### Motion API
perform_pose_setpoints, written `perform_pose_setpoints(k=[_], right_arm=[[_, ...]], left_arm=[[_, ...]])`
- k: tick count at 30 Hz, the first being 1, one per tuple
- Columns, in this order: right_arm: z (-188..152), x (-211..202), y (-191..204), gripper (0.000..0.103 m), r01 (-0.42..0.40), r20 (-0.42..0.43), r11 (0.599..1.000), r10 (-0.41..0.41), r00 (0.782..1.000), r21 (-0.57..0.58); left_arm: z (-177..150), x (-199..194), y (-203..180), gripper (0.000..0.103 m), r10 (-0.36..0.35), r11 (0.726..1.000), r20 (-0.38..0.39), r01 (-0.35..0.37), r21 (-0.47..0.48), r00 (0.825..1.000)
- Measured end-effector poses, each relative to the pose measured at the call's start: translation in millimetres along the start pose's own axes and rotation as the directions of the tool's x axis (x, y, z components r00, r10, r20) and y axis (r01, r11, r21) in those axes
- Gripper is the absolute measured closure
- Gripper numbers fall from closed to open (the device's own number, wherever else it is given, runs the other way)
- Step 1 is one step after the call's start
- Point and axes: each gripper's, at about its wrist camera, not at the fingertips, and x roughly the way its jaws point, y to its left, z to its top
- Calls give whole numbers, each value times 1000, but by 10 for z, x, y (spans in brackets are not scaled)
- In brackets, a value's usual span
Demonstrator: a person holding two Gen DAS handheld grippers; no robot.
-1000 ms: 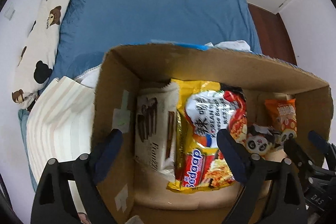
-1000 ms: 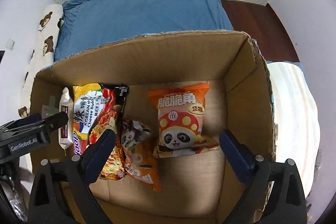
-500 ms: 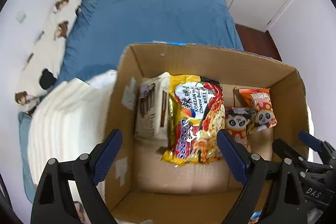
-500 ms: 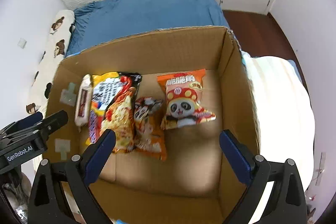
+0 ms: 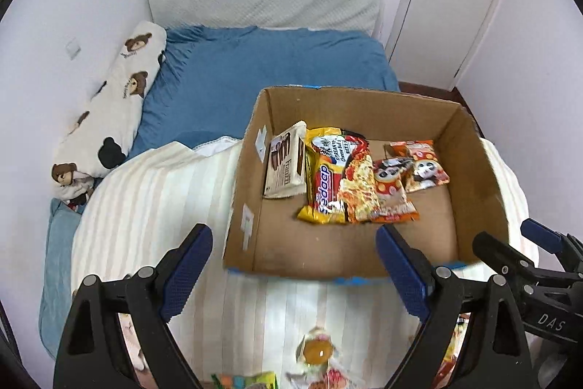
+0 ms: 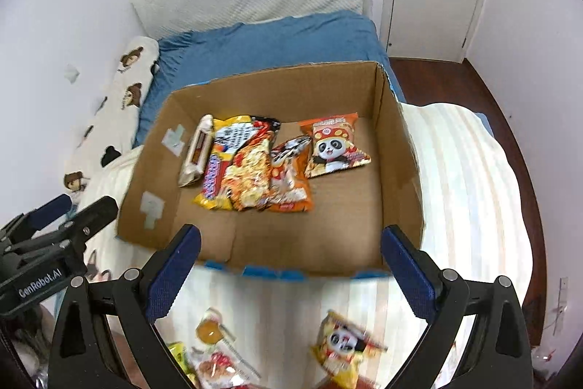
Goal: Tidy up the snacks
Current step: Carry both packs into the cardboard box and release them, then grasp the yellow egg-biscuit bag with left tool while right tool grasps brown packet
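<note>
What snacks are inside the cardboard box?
Inside the cardboard box lie a white wafer pack, a yellow noodle packet and two orange panda snack bags. Anything beneath them is covered.

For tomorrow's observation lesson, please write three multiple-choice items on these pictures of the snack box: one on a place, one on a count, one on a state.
1. Where does the white chocolate-biscuit pack lie in the cardboard box?
A. against the right wall
B. at the left end of the row
C. outside, on the blanket

2. How many snack packs lie in the box?
A. two
B. four
C. six

3. How is the right gripper?
A. open and empty
B. shut on a noodle pack
C. shut on a lollipop

Answers:
1 B: it lies left of the yellow noodle pack, nearest the left wall.
2 B: the biscuit pack, the noodles and two orange panda packs.
3 A: its blue pads stand wide apart with nothing between them.
</note>
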Motion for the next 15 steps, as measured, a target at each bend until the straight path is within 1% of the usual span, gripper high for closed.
perform_pose_setpoints(k=[6, 10, 13, 15], right_arm=[[-244, -439, 77, 2, -19, 61, 1000, 20, 998, -12], [-358, -691, 113, 2, -41, 100, 999, 42, 994, -14], [-524, -813, 95, 2, -86, 91, 996, 85, 992, 1], [-702, -826, 59, 2, -109, 63, 994, 108, 992, 17]], left_arm=[[-207, -432, -38, 11, 0, 1000, 69, -2, 16, 998], [-304, -663, -45, 11, -11, 1000, 101, 9, 12, 995], [-442, -767, 0, 11, -15, 1000, 93, 16, -7, 996], [-586, -785, 65, 11, -13, 1000, 70, 15, -28, 997]])
